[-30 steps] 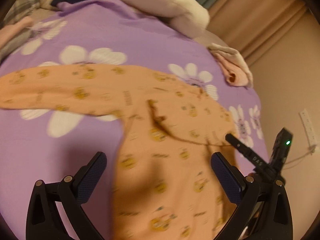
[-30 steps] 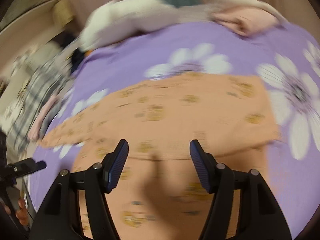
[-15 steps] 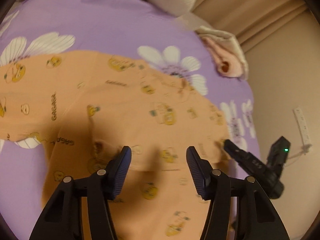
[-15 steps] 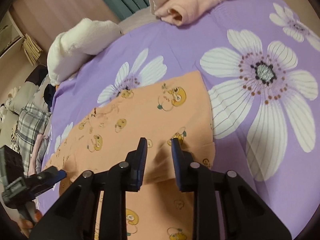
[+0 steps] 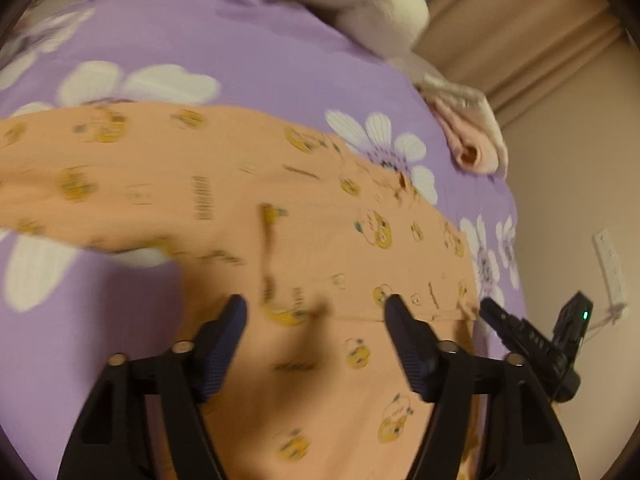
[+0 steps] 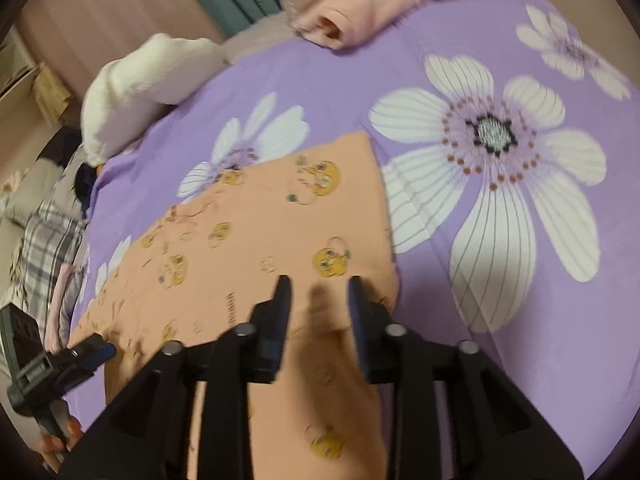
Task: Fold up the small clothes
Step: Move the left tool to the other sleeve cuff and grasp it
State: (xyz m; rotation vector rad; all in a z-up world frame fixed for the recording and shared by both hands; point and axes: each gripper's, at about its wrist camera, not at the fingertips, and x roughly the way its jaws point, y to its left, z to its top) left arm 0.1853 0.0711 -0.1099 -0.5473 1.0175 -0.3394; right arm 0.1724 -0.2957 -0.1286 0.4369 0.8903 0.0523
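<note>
Currently, an orange printed baby garment (image 5: pixel 304 208) is seen spread across a purple bedsheet with white flowers (image 5: pixel 248 52), one long sleeve or leg reaching off to the left in the left wrist view. A fold edge runs across the cloth just ahead of both tools, so one layer appears already laid over another.

The left gripper (image 5: pixel 316 312) is held with its jaws wide apart, nothing between them, hovering above the fold line near the garment's middle. The right gripper (image 6: pixel 318 294) is set narrower but still parted, poised over the garment's right-hand edge; whether cloth is touched by its tips cannot be told through the blur. Each tool is also glimpsed from the other's camera, the right one (image 5: pixel 532 340) at the fabric's far side.

The step in hand is judged to be the taking of the folded edge for the next fold. It would be done well if both layers were pinched together close to the corners, the two grips kept level so the hem is carried over squarely. The sheet beneath should be left out of the pinch. The long limb at the left should be tucked inward before the final fold, lest a lopsided bundle result.

A folded pink garment (image 6: pixel 360 4) lies well apart near the bed's far edge.
</note>
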